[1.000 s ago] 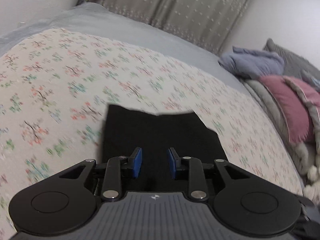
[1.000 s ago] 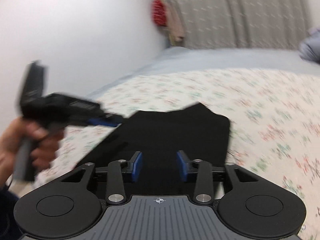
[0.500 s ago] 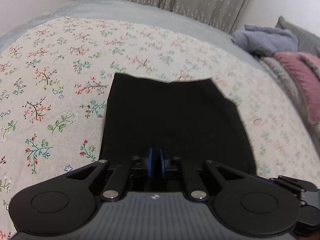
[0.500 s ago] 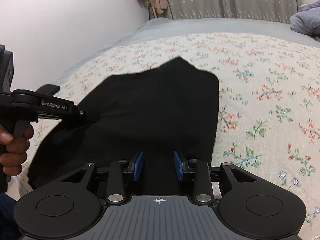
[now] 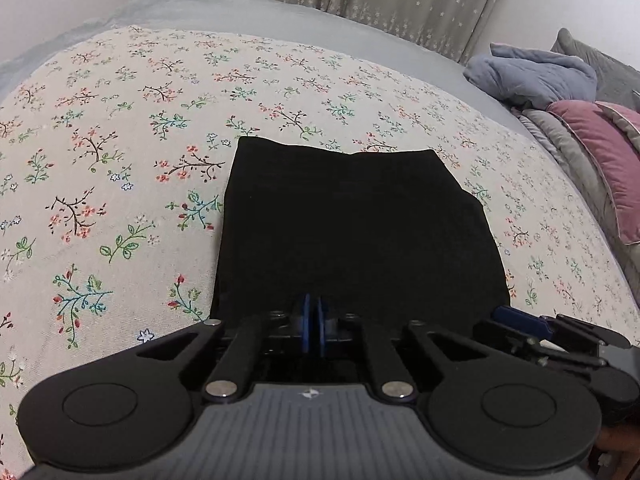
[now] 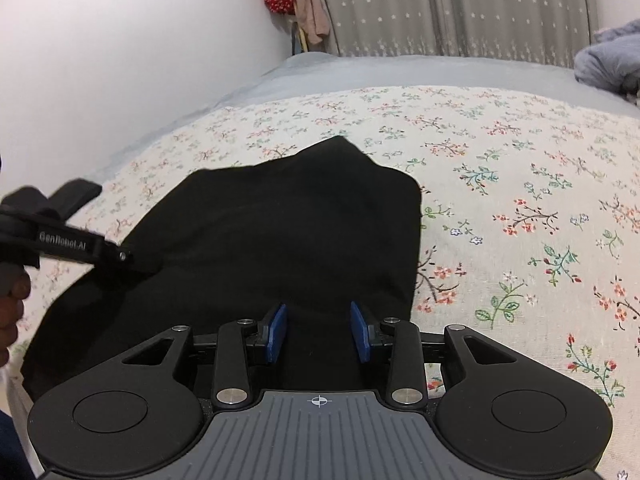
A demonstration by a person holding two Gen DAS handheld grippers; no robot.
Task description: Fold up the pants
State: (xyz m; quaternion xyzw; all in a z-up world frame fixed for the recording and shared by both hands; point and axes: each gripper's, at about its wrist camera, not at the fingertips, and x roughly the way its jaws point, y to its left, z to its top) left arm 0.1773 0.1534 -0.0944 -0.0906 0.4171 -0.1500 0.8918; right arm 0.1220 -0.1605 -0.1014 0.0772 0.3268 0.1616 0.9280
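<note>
Left gripper (image 5: 312,325) jaws just closed, pinching near edge of black pants (image 5: 352,232) at 6 o'clock on floral bedspread (image 5: 120,152). Right gripper (image 6: 319,330) jaws apart over same edge, not pinching yet. Lift for fold probably next.

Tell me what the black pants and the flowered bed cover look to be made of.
Black pants: a soft matte fabric, likely a knit or cotton blend; it shows no sheen and lies limp with gentle folds. Flowered bed cover: a woven printed cloth, probably cotton or linen; it looks flat and dull, with a faint grainy weave under the print.
</note>
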